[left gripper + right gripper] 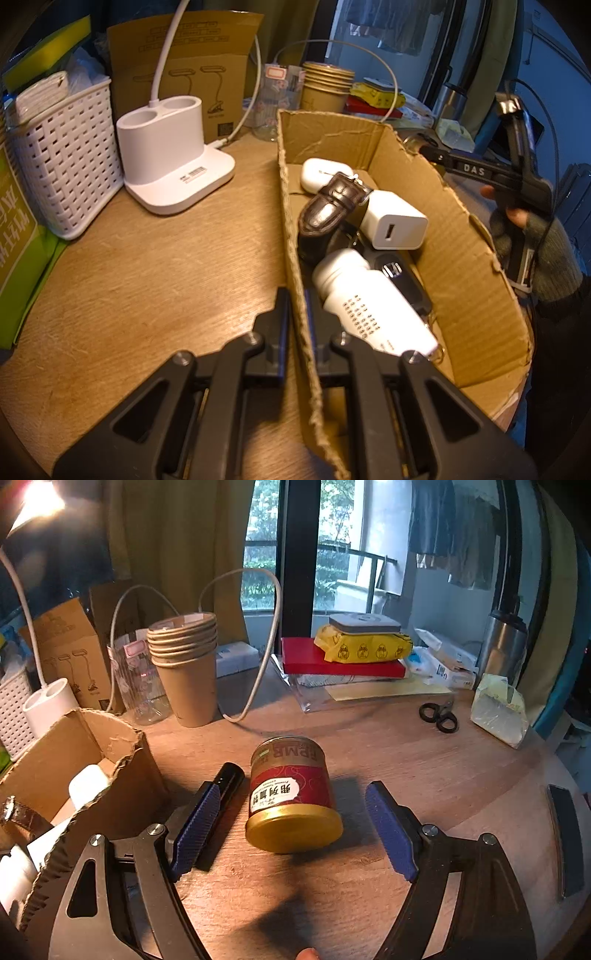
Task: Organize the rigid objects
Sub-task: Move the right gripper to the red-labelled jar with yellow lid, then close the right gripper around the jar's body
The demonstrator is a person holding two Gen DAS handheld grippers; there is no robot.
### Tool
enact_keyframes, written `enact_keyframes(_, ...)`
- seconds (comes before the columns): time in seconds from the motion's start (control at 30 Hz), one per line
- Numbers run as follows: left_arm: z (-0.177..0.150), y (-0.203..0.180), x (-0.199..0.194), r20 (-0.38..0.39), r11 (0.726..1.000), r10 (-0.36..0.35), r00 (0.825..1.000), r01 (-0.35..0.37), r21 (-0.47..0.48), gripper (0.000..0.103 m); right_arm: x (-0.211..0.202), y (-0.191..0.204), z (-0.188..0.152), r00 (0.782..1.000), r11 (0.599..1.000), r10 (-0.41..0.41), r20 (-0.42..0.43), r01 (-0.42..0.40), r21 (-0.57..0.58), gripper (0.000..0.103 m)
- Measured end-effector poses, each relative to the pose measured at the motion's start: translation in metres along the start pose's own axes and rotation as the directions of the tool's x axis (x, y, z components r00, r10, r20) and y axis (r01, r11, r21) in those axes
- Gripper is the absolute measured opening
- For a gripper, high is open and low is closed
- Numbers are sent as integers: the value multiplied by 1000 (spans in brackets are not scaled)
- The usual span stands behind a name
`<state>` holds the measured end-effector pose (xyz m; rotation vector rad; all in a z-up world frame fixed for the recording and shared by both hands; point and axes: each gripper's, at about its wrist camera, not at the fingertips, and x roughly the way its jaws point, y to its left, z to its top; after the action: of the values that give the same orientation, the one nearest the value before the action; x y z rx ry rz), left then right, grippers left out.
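the left gripper [297,325] is clamped on the near wall of the box [469,266], 1 finger outside and 1 inside. in the box lie a white bottle [369,299], a charger [393,219], a brown watch strap [330,205], a white case [321,173] and a black key fob [404,277]. the right gripper [291,823] is spread wide, holding nothing, with the tin [291,794] on its side between the blue pads [195,827] (touching neither). a black marker [225,786] lies just left of the tin, beside the box. paper cups [184,664] and scissors [439,716] stand farther back on the table [424,775].
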<state>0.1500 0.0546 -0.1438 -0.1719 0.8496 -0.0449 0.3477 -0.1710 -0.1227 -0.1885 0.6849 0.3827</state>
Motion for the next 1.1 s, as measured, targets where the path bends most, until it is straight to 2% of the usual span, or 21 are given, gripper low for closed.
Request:
enact_keyframes(0.2,0,0,0,0,1000,0,1000,0,0,9,12,-3,1,999,1000,-9,-47,9,4,83)
enact_keyframes(0.3,0,0,0,0,1000,0,1000,0,0,9,16,-2,2,998,1000,-9,-65,9,-4,70)
enact_keyframes(0.37,0,0,0,0,1000,0,1000,0,0,9,19,-1,2,997,1000,-15,-78,14,-10,69)
enact_keyframes(0.43,1,1,0,-1,1000,0,1000,0,0,9,22,1,2,996,1000,-17,-87,16,-17,60)
enact_keyframes(0.7,0,0,0,0,1000,0,1000,0,0,9,24,6,2,995,999,-36,-96,33,-40,59)
enact_keyframes(1.1,0,0,0,0,1000,0,1000,0,0,9,-1,12,3,997,996,-76,-10,76,-48,59)
